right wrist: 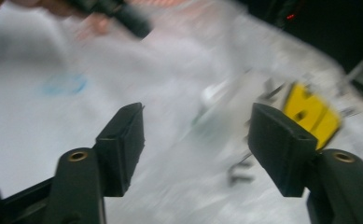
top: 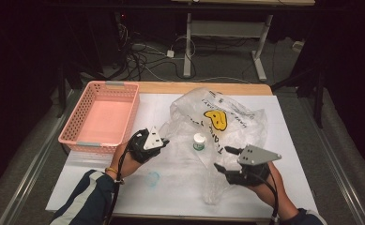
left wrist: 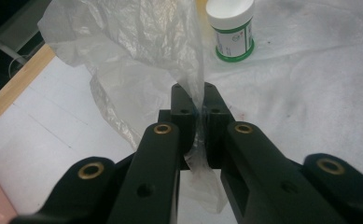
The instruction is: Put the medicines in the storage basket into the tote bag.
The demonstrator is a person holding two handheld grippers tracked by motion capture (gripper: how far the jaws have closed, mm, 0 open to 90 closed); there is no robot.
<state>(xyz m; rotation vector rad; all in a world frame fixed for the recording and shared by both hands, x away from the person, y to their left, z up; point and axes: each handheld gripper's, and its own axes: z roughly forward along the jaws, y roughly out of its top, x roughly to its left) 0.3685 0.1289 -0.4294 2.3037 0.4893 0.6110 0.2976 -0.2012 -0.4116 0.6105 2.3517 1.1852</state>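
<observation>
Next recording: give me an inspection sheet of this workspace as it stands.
Surface: table under a white cover, wooden edge at the far side.
Job's things: clear plastic bag with a yellow face print; small white bottle upright beside it.
Clutter: empty pink basket; faint blue ring mark.
Tongs: left tongs shut on the bag's film; right tongs open, nothing between them.
Cables: black cable trails along the left forearm.
Surroundings: dark room, floor wires, desk legs.

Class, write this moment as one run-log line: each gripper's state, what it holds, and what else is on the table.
left gripper: shut on plastic bag | right gripper: open, holding nothing | small bottle: upright beside bag | pink basket: far left
</observation>
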